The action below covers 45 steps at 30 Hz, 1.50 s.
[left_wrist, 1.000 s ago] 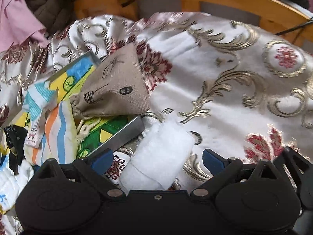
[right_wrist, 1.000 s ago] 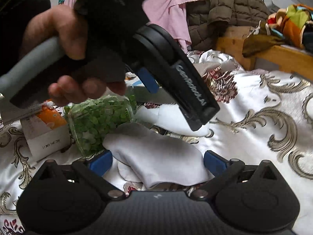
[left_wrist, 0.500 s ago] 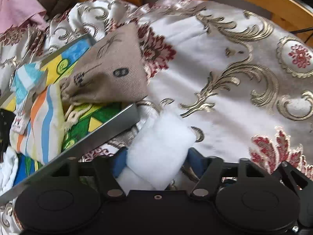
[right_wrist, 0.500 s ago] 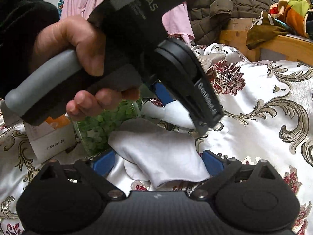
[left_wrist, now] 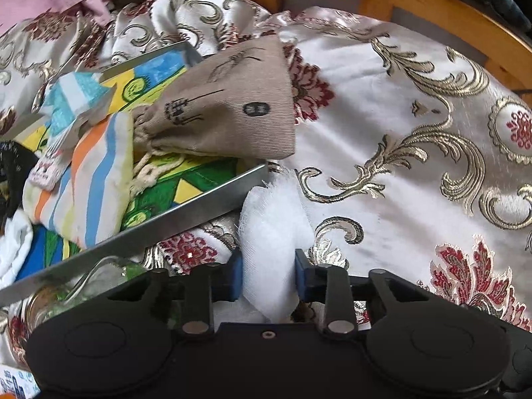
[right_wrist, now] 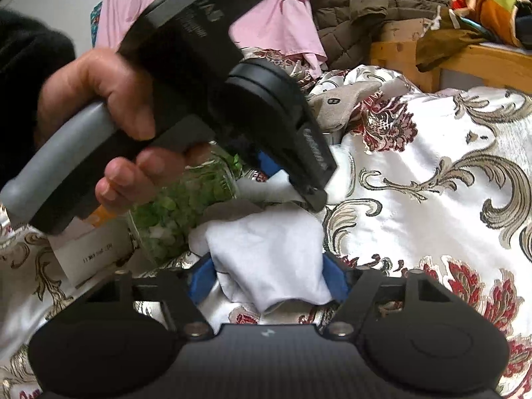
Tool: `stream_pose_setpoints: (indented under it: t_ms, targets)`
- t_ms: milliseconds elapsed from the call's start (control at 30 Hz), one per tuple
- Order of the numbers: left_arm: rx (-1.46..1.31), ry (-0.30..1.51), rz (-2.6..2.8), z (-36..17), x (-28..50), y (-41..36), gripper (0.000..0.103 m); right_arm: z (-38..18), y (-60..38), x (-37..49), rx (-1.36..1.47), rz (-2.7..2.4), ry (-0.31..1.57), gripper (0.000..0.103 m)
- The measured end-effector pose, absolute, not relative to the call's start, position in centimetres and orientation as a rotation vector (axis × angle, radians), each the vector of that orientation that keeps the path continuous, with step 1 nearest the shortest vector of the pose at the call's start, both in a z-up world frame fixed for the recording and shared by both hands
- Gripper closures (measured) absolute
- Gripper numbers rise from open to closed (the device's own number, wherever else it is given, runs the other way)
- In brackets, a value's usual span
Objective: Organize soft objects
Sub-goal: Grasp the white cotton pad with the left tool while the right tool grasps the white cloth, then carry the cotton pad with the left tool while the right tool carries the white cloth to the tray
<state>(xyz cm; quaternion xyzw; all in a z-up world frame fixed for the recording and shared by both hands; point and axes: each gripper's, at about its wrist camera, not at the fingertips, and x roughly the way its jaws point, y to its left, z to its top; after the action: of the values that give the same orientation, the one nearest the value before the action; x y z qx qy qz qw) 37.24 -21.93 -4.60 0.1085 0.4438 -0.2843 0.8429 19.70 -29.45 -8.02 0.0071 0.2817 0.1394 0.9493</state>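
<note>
On left gripper point(right_wrist: 299, 179): lettering, too blurred.

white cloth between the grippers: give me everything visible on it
The white cloth is a soft, matte fabric piece, crumpled and folded, with a frayed edge in the left wrist view. It lies on the patterned satin bedspread beside a glass jar of green bits. The left gripper and right gripper are both closing, their blue pads against its sides.
</note>
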Motion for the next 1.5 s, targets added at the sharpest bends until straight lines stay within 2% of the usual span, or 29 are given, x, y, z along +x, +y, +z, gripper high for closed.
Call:
stream_pose_setpoints:
  t_ms: [200, 367, 633, 767, 1500]
  targets:
    - [0.204, 0.916, -0.608, -4.5, 36.7, -21.4, 0.08, -7.9, -29.4, 19.7, 0.02, 0.289, 0.57, 0.054]
    - [0.18, 0.912, -0.599, -4.3, 36.1, -20.8, 0.088, -7.5, -29.4, 19.6, 0.028, 0.289, 0.57, 0.062]
    - [0.095, 0.884, -0.581, -3.3, 35.3, -19.8, 0.089, -6.8, -29.7, 19.1, 0.031, 0.271, 0.559, 0.074]
    - [0.048, 0.875, -0.56, -2.6, 34.7, -18.9, 0.09, -6.1, -30.3, 19.0, 0.039, 0.235, 0.542, 0.083]
    - [-0.141, 0.755, -0.58, 3.2, 27.1, -11.5, 0.09, -0.4, -30.9, 14.3, 0.057, 0.181, 0.397, 0.084]
